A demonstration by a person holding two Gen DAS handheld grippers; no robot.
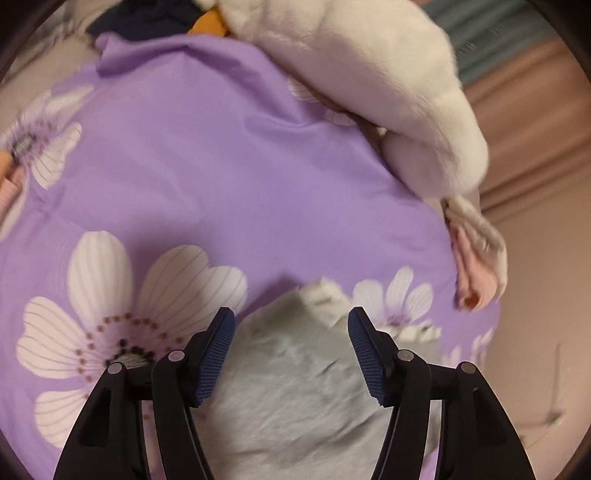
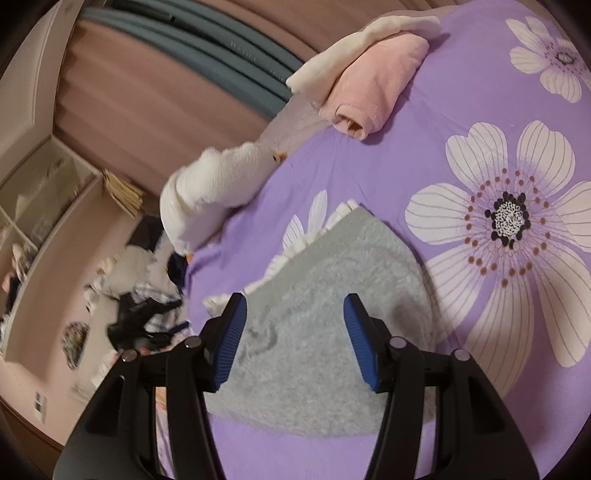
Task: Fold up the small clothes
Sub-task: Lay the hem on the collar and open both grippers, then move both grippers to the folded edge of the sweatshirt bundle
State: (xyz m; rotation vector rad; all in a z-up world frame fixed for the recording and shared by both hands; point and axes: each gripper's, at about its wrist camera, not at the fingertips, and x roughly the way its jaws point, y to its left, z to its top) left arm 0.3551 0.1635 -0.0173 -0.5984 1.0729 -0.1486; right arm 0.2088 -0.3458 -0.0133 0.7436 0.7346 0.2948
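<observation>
A fuzzy grey garment [image 1: 295, 387] with a white trim lies folded on the purple flowered bedspread [image 1: 207, 177]. My left gripper [image 1: 291, 328] hovers over it with its jaws open and nothing pressed between the blue pads. In the right wrist view the same grey garment [image 2: 325, 332] lies flat, its white ruffled edge along the upper left. My right gripper [image 2: 295, 314] stands open above it, holding nothing. A folded pink garment [image 2: 373, 92] rests on a white one [image 2: 332, 62] near the far edge of the bed.
A large white plush toy [image 1: 388, 88] lies along the bed's edge, with a pink folded piece [image 1: 476, 280] beside it. A dark garment [image 1: 147, 18] sits at the far end. Beyond the bed are a floor with scattered clothes [image 2: 140, 295], shelving [image 2: 48, 192] and curtains [image 2: 147, 85].
</observation>
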